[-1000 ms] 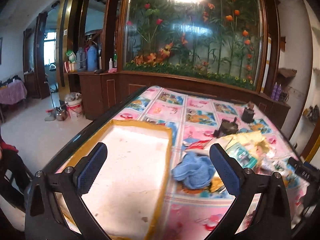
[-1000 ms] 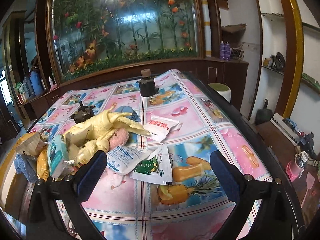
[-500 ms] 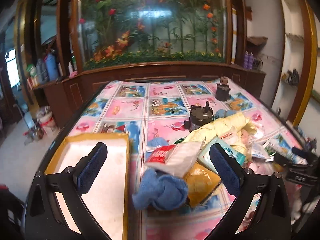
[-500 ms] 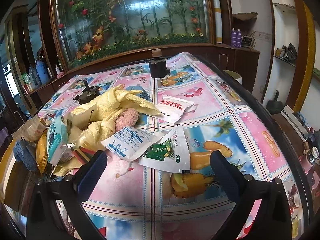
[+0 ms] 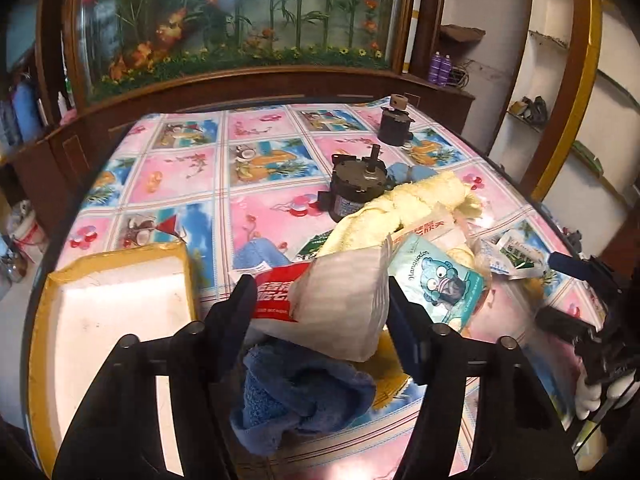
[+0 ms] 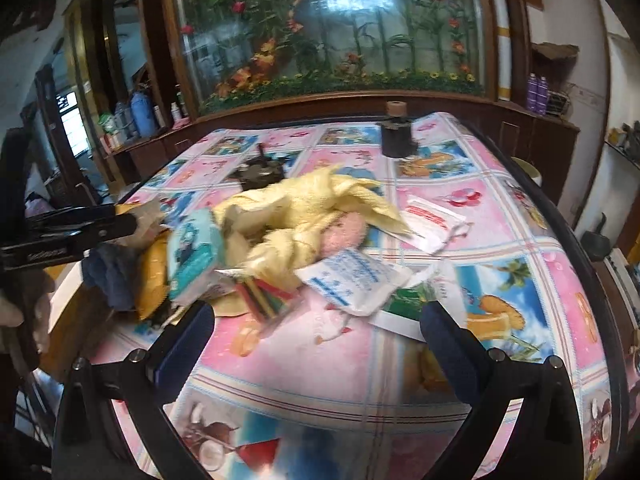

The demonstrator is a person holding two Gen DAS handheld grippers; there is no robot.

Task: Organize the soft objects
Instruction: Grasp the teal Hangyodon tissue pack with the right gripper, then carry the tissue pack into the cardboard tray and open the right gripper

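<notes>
A crumpled blue cloth (image 5: 304, 392) lies at the near end of a pile on the table, with a puffy white and red packet (image 5: 340, 308) resting on top of it. My left gripper (image 5: 320, 312) hangs over both, its jaws closing with the packet between the pads and the cloth just beneath. The right wrist view shows the same blue cloth (image 6: 112, 276) at far left. A yellow towel (image 5: 412, 200) (image 6: 304, 204) and a pink plush (image 6: 344, 232) sit in the middle of the pile. My right gripper (image 6: 316, 320) is open above the tablecloth, with nothing between its fingers.
A white foam tray with a yellow rim (image 5: 120, 320) lies at the table's left. Two dark motors (image 5: 360, 184) (image 5: 394, 124) stand behind the pile. A teal packet (image 5: 436, 280) and white sachets (image 6: 352, 280) lie around the towels. The table edge (image 6: 560, 224) curves along the right.
My left gripper swung right from the foam tray to the pile, dropped over the blue cloth and packet, and its jaws narrowed. The right gripper shifted towards the pile and stayed open.
</notes>
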